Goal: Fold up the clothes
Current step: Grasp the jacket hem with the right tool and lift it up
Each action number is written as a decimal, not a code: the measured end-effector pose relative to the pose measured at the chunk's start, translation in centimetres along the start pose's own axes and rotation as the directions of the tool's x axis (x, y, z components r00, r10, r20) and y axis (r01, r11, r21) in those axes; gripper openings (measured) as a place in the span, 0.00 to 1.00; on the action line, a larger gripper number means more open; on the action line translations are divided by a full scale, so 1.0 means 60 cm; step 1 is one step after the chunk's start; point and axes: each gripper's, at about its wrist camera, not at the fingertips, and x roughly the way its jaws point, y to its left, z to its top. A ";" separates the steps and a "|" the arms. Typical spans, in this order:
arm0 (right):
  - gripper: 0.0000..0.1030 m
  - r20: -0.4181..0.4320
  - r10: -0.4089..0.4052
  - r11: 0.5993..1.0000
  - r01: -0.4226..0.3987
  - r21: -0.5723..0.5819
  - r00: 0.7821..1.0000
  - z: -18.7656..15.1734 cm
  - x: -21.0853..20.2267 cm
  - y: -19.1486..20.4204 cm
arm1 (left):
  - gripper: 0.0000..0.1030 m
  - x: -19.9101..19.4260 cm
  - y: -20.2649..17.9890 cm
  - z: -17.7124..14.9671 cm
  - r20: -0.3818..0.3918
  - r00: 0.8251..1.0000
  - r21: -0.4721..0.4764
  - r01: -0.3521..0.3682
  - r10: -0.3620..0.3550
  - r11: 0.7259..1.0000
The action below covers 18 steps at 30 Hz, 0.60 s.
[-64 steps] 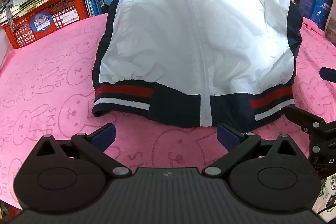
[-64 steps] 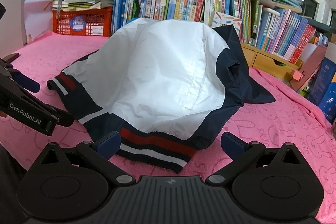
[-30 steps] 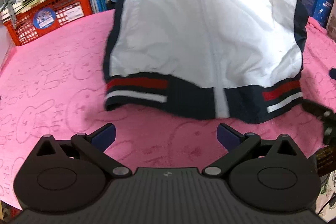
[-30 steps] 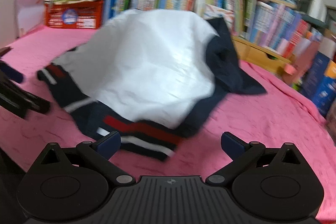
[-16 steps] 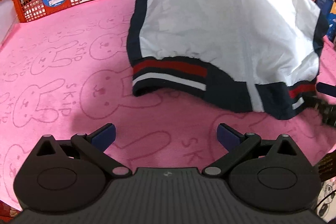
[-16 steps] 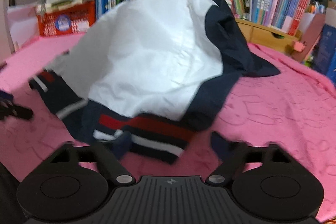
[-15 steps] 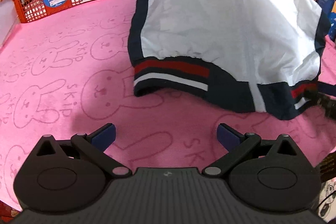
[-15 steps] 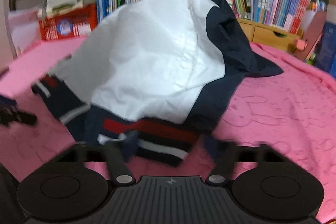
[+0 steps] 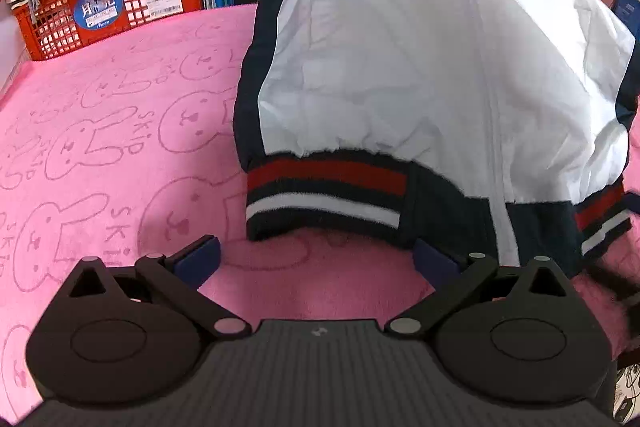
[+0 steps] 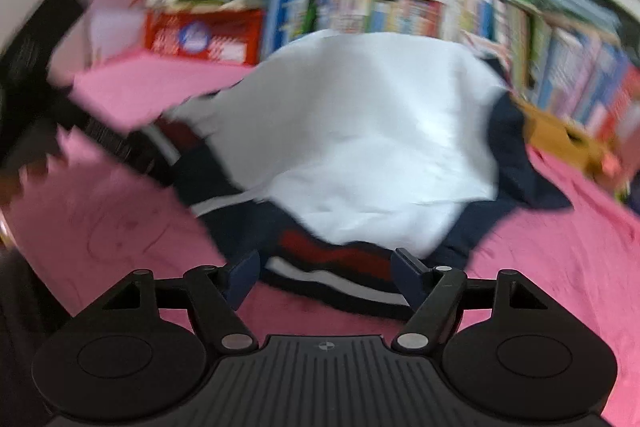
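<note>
Smooth cloth jacket [image 9: 420, 67]; fuzzy pink blanket [image 9: 100, 147]; matt plastic crate [image 9: 112, 11].

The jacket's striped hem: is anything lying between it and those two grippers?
Nothing visible does. In front of the left gripper only bare pink blanket lies before the jacket and its striped hem. The right gripper is open, with the hem already between its fingers.

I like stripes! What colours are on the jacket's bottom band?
Navy hem with red and white stripes; left wrist view.
</note>
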 end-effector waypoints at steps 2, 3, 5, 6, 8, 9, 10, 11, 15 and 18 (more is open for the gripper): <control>0.71 0.043 -0.040 0.997 0.042 -0.058 0.998 0.002 0.019 0.031 | 1.00 -0.009 0.002 0.003 0.018 1.000 -0.004 0.000 0.000 1.000; 0.71 0.052 -0.064 0.995 0.068 -0.073 0.997 0.006 0.027 0.036 | 1.00 -0.013 0.003 0.004 0.027 1.000 -0.006 -0.001 0.001 1.000; 0.74 0.061 -0.106 0.992 0.110 -0.067 0.993 0.021 0.041 0.032 | 1.00 -0.019 0.007 0.004 0.040 0.999 -0.010 -0.002 0.003 1.000; 0.74 0.062 -0.123 0.991 0.126 -0.047 0.990 0.031 0.047 0.024 | 1.00 -0.021 0.010 0.003 0.044 0.999 -0.012 -0.002 0.003 1.000; 0.74 0.062 -0.156 0.988 0.156 0.008 0.986 0.052 0.057 0.004 | 1.00 -0.017 0.011 0.000 0.038 0.999 -0.012 0.002 -0.001 1.000; 0.74 0.071 -0.167 0.985 0.164 0.048 0.983 0.063 0.058 -0.006 | 1.00 -0.015 0.011 -0.002 0.032 0.999 -0.011 0.005 -0.004 1.000; 0.74 0.085 -0.190 0.980 0.183 0.083 0.978 0.073 0.056 -0.020 | 1.00 -0.013 0.010 -0.004 0.027 1.000 -0.011 0.007 -0.007 1.000; 0.74 0.097 -0.234 0.969 0.224 0.104 0.967 0.081 0.056 -0.031 | 1.00 -0.011 0.008 -0.006 0.023 1.000 -0.008 0.018 -0.018 1.000; 0.74 0.116 -0.236 0.967 0.223 0.121 0.965 0.099 0.037 -0.065 | 1.00 0.002 0.001 0.000 0.031 0.999 0.009 0.006 -0.007 1.000; 0.80 0.115 -0.039 0.998 0.034 0.047 0.993 0.083 0.007 -0.047 | 1.00 0.020 0.004 0.025 0.029 1.000 -0.035 0.008 -0.007 0.999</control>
